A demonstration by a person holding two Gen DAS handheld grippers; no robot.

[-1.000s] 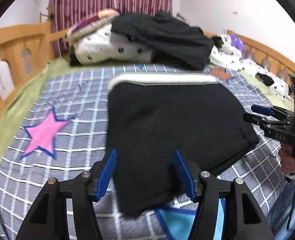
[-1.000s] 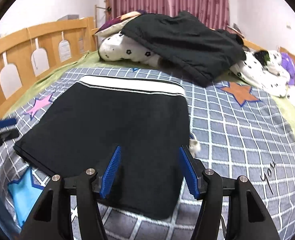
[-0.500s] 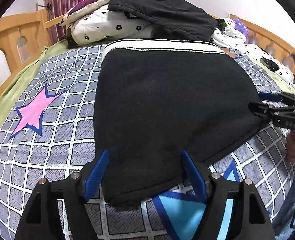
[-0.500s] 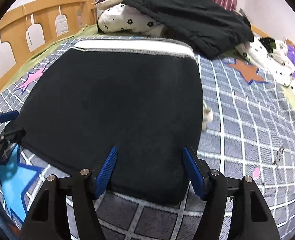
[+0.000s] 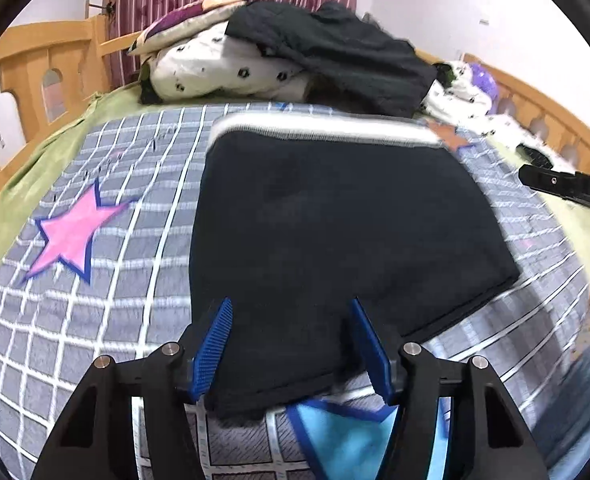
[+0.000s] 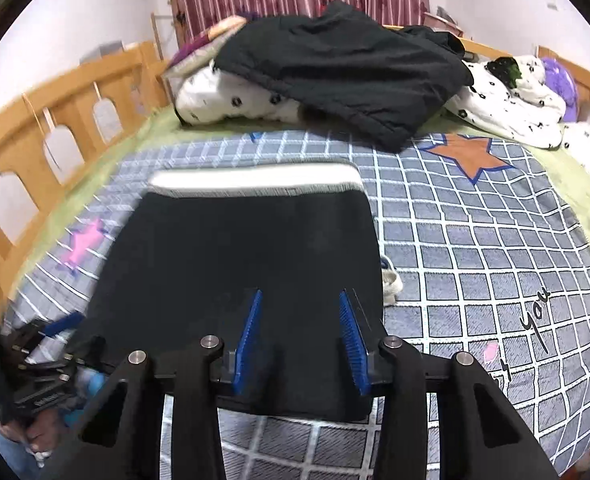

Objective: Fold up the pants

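Pants (image 5: 335, 232) lie flat on the checked bedspread (image 5: 143, 240), a black, already-folded block filling the middle of both views, the white waistband (image 6: 255, 180) along the far edge and the free hem ends near the lower edge of each frame.

The left gripper (image 5: 291, 344) has its blue fingers (image 5: 215, 344) spread either side of the near left corner of the cloth. Its jaws have just been closing, yet the pads do not appear to press the fabric; the cloth sits in the gap, loose. The right gripper (image 6: 301, 336) likewise stands with jaws apart over the near right part of the hem. They too have just been closing and are now narrower than the left pair, with nothing visibly pinched.

Outward from the fingers, the pants look thick and soft, probably a knit or fleece: limp, light and not slippery. They should drape and sag when lifted, so one-point lifting would likely bunch them. The best hold seems to be the two near corners, pinching all layers at the hem together so the stack does not split, then carrying them toward the waistband.

Beyond the waistband, in the upper middle of the frames, a dark jacket (image 6: 343, 80) lies on spotted bedding (image 5: 215, 72), with a wooden rail (image 6: 55, 128) at the left.
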